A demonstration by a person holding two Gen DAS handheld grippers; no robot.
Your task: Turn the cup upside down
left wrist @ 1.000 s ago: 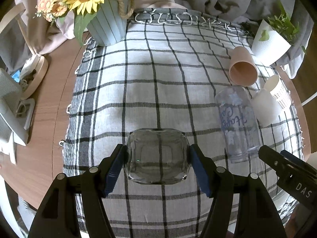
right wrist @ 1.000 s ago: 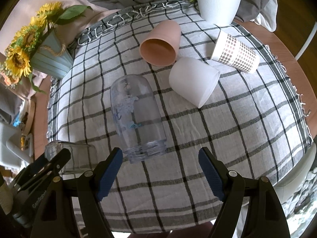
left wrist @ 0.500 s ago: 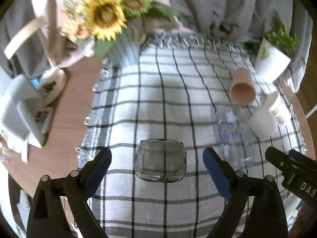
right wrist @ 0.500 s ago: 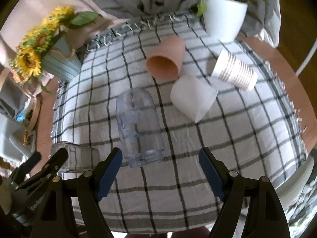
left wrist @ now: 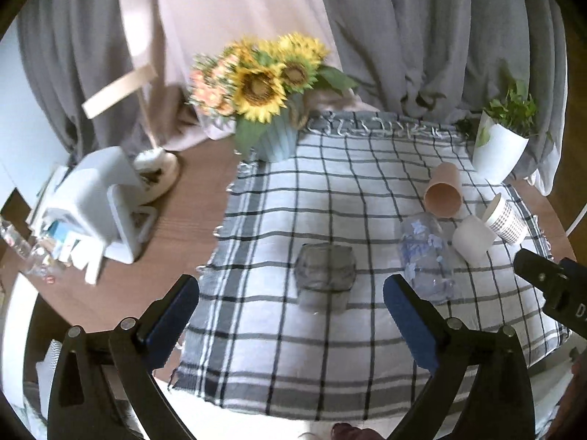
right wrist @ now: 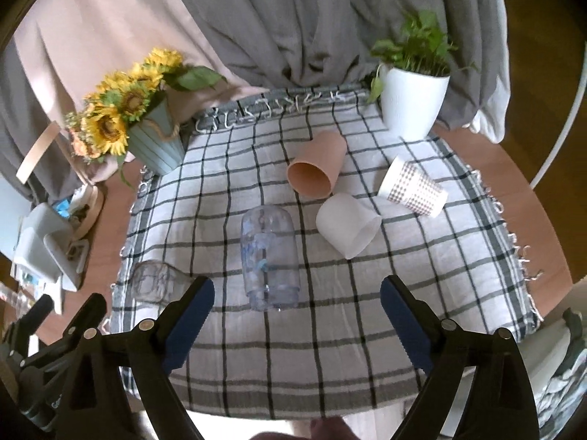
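Note:
A clear square glass cup (left wrist: 325,270) stands upside down on the checked cloth; it also shows at the left in the right wrist view (right wrist: 156,281). My left gripper (left wrist: 291,315) is open and empty, pulled back from the glass. My right gripper (right wrist: 293,315) is open and empty, just short of a clear plastic cup (right wrist: 269,256) that lies on its side, mouth toward me. That cup also shows in the left wrist view (left wrist: 425,256).
A peach cup (right wrist: 317,172), a white cup (right wrist: 346,223) and a patterned paper cup (right wrist: 412,187) lie on their sides beyond it. A sunflower pot (right wrist: 154,139) and a white plant pot (right wrist: 412,102) stand at the cloth's far corners. White devices (left wrist: 106,201) sit left.
My left gripper opened, let go of the glass cup and drew back and up, leaving it upside down on the cloth. My right gripper also drew back, still open.

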